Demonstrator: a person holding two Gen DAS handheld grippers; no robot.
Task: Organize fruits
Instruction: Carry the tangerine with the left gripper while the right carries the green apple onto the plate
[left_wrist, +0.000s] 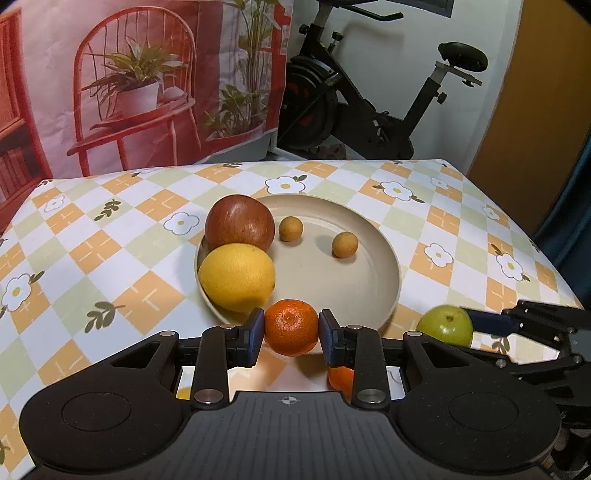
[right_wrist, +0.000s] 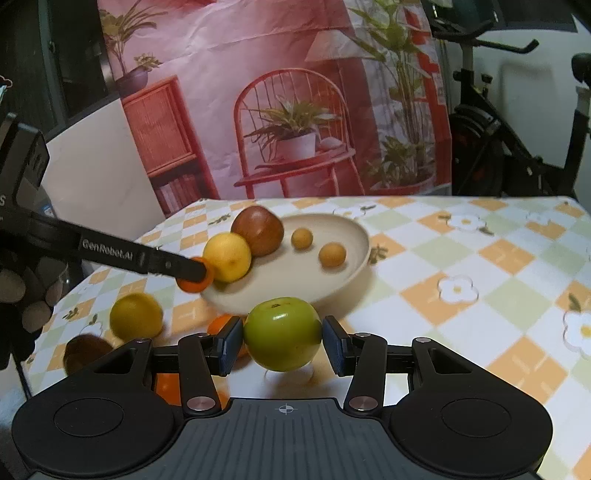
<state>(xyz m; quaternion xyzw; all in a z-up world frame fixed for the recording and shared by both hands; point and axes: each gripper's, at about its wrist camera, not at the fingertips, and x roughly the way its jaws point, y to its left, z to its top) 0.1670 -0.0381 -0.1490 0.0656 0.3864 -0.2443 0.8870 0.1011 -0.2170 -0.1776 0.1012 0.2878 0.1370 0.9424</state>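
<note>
A beige plate (left_wrist: 384, 258) holds a red apple (left_wrist: 239, 221), a yellow citrus (left_wrist: 236, 277) and two small tan round fruits (left_wrist: 290, 229) (left_wrist: 345, 244). My left gripper (left_wrist: 291, 326) is shut on a mandarin (left_wrist: 291, 326) held at the plate's near rim. My right gripper (right_wrist: 282, 339) is shut on a green apple (right_wrist: 282, 334), held above the cloth just right of the plate's near edge (right_wrist: 354, 273). The green apple also shows at the right of the left wrist view (left_wrist: 445, 325).
On the cloth left of the plate lie a yellow fruit (right_wrist: 136, 315), a dark red fruit (right_wrist: 86, 352) and more orange fruit (right_wrist: 168, 384). The checked tablecloth (right_wrist: 480, 295) spreads to the right. An exercise bike (left_wrist: 369, 110) stands behind the table.
</note>
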